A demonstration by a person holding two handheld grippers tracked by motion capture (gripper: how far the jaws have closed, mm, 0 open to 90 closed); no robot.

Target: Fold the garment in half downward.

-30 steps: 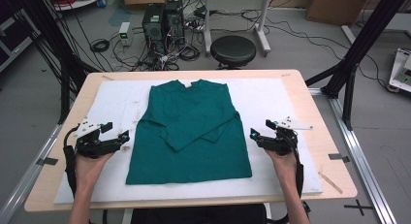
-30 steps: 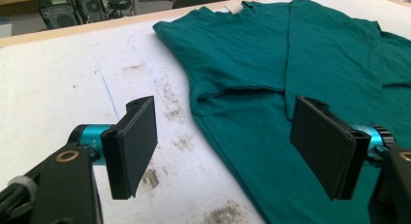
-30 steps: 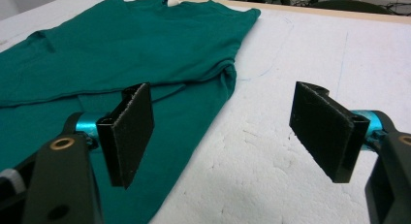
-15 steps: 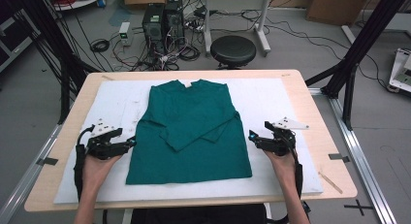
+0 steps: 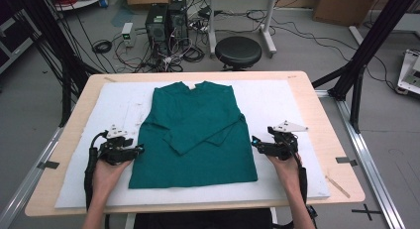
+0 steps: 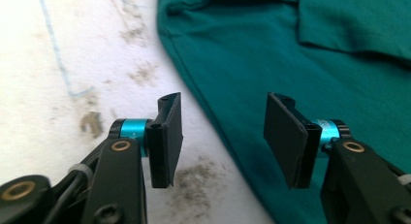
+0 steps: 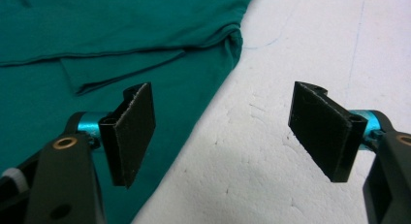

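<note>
A dark green long-sleeved shirt point(image 5: 198, 135) lies flat on the white mat point(image 5: 277, 105), both sleeves folded across its front. My left gripper point(image 5: 137, 150) is at the shirt's left side edge, low on the mat. Its jaws have just been closing and stand half apart; the shirt's edge point(image 6: 218, 122) runs between the pads without being pressed. My right gripper point(image 5: 254, 142) rests at the shirt's right side edge with its jaws wide open. In the right gripper view point(image 7: 223, 136) the shirt point(image 7: 97, 35) lies under the left pad and bare mat under the right one.
The mat covers most of a wooden table point(image 5: 327, 115). Its surface is stained near the left gripper point(image 6: 194, 180). Behind the table stand a black stool point(image 5: 238, 50), computer towers point(image 5: 166, 21) and floor cables. Black frame posts point(image 5: 366, 50) flank the table.
My left hand has slid right across the mat until its jaws reach the shirt's left edge. The right hand and the shirt have stayed put.
</note>
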